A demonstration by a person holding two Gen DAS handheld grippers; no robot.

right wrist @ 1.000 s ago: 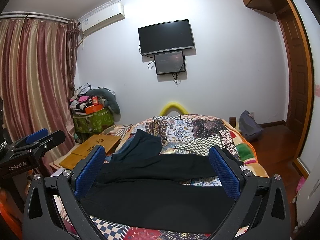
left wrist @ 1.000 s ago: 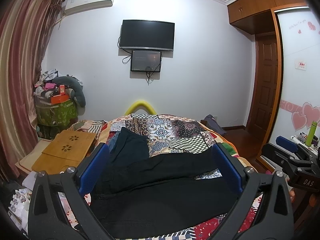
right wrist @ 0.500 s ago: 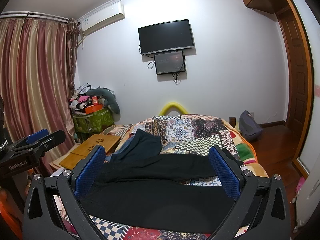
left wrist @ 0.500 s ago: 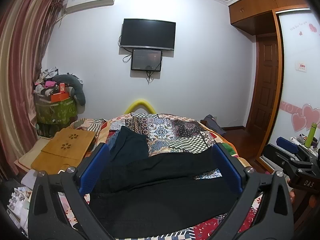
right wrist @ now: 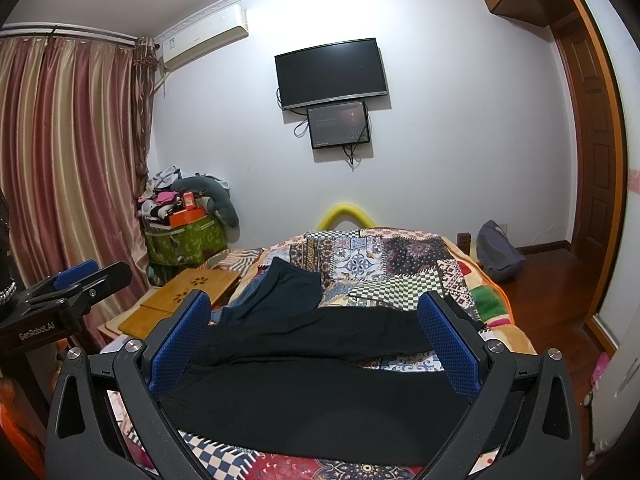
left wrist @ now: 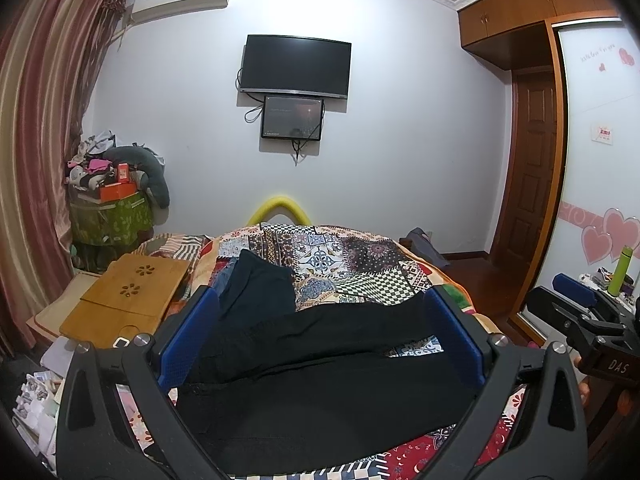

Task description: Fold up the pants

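Nothing moved; left tool reads "GenRobot.AI".

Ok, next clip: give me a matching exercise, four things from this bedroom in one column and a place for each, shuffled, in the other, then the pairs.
Things:
1. black pants
2. TV
3. wooden tray
4. green bottle

Places:
A. on the wall, above a smaller screen
B. left of the bed, near the curtain
C. spread across the near end of the quilt
D. far right, in front of the pink hearts

Pairs: 1-C, 2-A, 3-B, 4-D
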